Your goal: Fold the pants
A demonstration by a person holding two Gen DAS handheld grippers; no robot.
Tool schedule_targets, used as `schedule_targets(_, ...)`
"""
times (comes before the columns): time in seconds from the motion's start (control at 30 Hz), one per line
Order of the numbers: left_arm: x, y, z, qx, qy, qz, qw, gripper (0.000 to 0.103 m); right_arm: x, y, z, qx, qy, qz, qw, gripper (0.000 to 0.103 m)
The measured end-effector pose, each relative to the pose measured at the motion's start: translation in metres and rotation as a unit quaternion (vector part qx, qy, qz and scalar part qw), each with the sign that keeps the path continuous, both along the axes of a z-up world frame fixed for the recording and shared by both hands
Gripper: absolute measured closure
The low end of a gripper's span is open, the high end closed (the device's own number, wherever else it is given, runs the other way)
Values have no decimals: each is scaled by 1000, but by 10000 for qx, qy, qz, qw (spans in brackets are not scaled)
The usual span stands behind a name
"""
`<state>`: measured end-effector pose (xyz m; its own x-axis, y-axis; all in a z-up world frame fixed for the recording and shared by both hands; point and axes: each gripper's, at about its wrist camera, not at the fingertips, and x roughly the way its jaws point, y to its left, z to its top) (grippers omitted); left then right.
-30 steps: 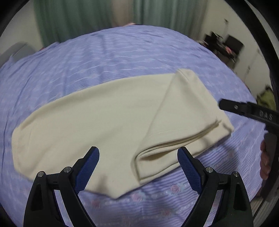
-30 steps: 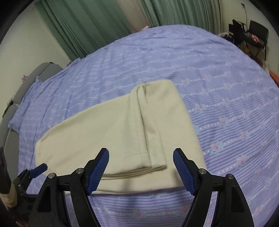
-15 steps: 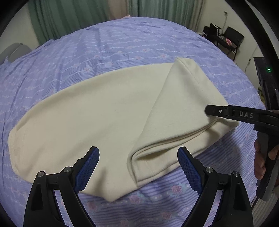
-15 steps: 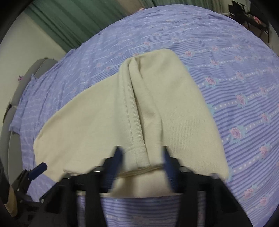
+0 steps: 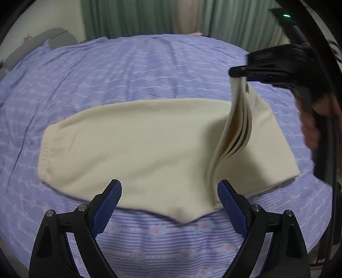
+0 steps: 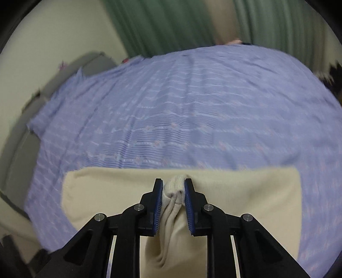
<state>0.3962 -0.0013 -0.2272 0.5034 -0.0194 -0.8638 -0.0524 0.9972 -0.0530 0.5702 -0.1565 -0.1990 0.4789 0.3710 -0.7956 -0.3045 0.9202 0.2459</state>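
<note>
Right claw lifts the folded end of the pants off the bed.

The right gripper [image 6: 173,192], just closed, pinches the stacked hems of the cream pants [image 5: 136,149]; layers could slip out and fan apart. The left gripper [image 5: 170,205] hangs open, empty, above the near edge. The purple bedsheet [image 5: 128,74] around them is bare; green curtains [image 5: 132,19] hang well behind.

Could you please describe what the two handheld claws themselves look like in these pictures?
Both are matte black plastic. The left claw has two angled arms with silver screw heads, ending in fingers faced with blue, finely textured pads. The right claw has the same build. Seen from the left wrist view, its body carries small raised lettering, too blurred to read, and a green light glows above it.
</note>
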Motion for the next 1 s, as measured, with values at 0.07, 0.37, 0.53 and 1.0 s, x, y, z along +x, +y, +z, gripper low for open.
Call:
schedule_targets(0.07,0,13,-3,0,30,167,9999,11,18,24,-13,-220,58,135,9996,82)
schedule_targets(0.37,-3,43,-5,72,-35,585,9983,11,23,49,-6,-20,-338,225,9992,42)
schedule_targets(0.53,-11,51,-4,84,-31,649,9978,11,-14,35,6,-422,-483,-2,9979,42)
schedule_targets(1.0,-59,61,-9,150,170,694,9973,11,-143,16,-51,-454,503,389,9969,48)
